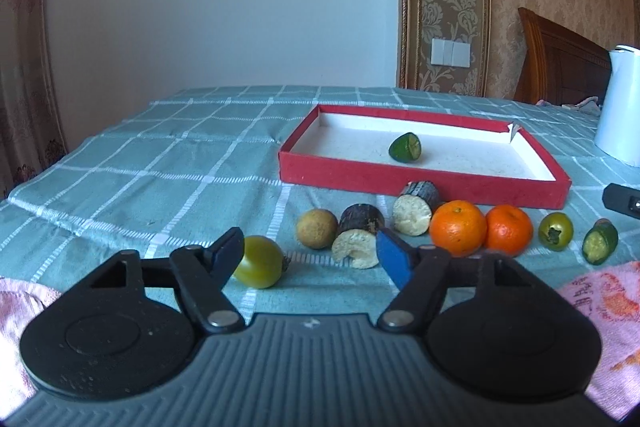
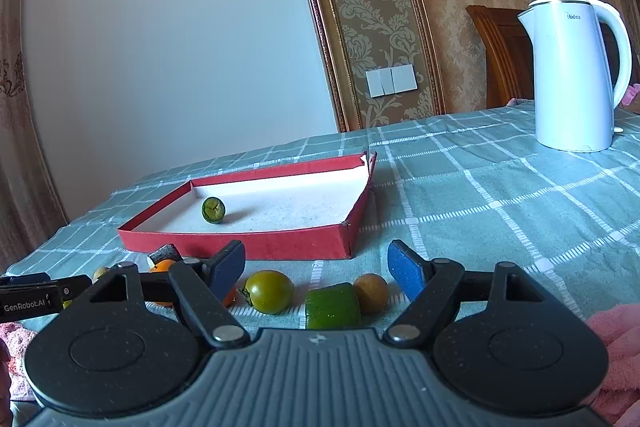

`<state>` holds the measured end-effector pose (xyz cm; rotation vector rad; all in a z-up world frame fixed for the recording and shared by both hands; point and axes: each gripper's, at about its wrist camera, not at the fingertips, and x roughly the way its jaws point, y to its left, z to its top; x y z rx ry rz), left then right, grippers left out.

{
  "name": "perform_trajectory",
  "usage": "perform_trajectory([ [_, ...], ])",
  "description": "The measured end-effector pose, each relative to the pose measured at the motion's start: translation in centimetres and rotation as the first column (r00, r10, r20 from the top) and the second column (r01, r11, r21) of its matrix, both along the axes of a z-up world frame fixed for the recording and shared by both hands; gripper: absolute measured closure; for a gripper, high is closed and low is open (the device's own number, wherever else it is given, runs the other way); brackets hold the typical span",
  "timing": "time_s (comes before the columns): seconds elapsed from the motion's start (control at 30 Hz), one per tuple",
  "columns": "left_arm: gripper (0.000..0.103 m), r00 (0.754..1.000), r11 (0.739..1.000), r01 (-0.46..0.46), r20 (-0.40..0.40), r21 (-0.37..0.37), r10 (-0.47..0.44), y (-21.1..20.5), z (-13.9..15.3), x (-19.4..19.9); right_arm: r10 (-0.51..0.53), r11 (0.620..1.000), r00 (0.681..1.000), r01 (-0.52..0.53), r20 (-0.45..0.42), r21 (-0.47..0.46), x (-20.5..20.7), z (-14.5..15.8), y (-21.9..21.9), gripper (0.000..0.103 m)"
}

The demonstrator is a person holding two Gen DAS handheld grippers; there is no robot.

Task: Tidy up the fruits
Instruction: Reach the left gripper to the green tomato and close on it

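Both grippers are wide open and hold nothing. One green half fruit (image 1: 405, 146) sits in the red tray (image 1: 420, 183) — the rest wait in a row in front of it. The left gripper (image 1: 310, 253) is beside a green tomato (image 1: 261, 261). The right gripper (image 2: 316, 269) is over a green chunk (image 2: 333, 305). Round fruits could roll away if a finger bumps them — or slip out if squeezed off-center.

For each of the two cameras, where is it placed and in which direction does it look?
Left wrist: on the left gripper, low over the table; faces fruits and red tray; its open fingers show.
Right wrist: on the right gripper, farther right; faces tray, kettle; open fingers show.
Shared: tray, green fruit inside.
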<state>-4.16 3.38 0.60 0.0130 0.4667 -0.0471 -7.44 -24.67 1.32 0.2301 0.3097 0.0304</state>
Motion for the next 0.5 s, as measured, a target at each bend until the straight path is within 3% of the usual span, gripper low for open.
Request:
perform_trajectory([
  [0.4, 0.039, 0.997, 0.998, -0.057, -0.049, -0.021, 0.056, 2.6, -0.4, 0.9, -0.008, 1.0, 1.0, 0.008, -0.018, -0.001, 0.2, -0.1, -0.1, 0.025],
  [0.47, 0.042, 0.996, 0.997, -0.064, -0.062, -0.03, 0.062, 3.0, -0.6, 1.2, -0.011, 1.0, 1.0, 0.011, -0.018, -0.002, 0.2, 0.0, 0.0, 0.025],
  [0.5, 0.049, 0.995, 0.997, -0.067, -0.076, -0.041, 0.064, 3.3, -0.7, 1.4, -0.013, 1.0, 1.0, 0.013, -0.018, -0.003, 0.2, -0.1, 0.0, 0.025],
])
